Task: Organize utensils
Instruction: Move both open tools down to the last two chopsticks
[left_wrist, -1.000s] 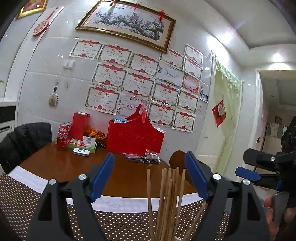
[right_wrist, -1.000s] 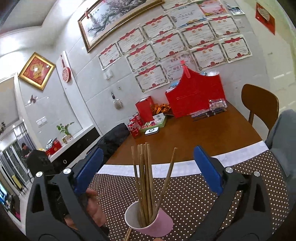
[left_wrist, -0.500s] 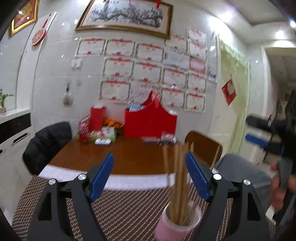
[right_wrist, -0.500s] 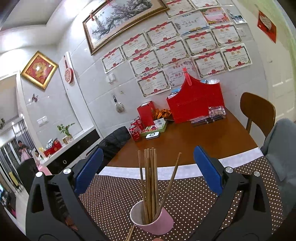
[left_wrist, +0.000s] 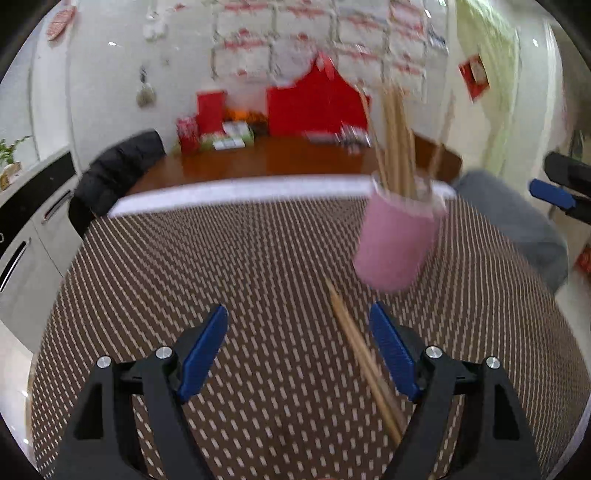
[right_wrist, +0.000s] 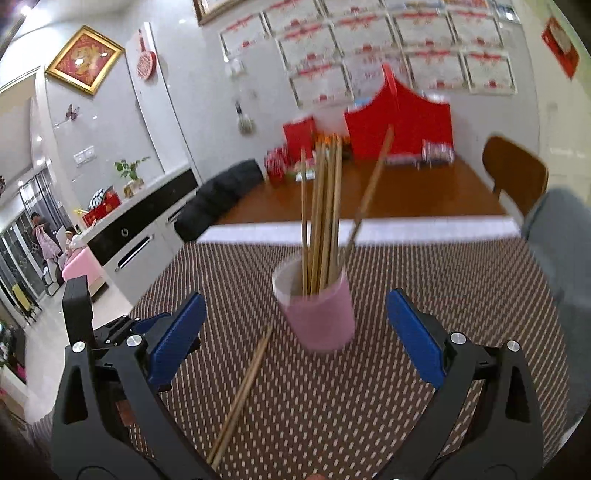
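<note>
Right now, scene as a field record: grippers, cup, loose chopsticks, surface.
left gripper: open, empty
right gripper: open, empty
pink cup: upright on the mat, holds a bundle of chopsticks
loose chopsticks: a pair, flat on the mat beside the cup
dotted mat: brown, covers the near table

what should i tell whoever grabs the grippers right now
Left gripper: open, holding nothing, low over the dotted mat.
Right gripper: open, holding nothing, facing the pink cup.
Done: a bunch of chopsticks stands in the cup.
Left: a loose pair of chopsticks lies flat on the mat beside the cup, between the left gripper's fingers. Pick it up and put it in the cup.
</note>
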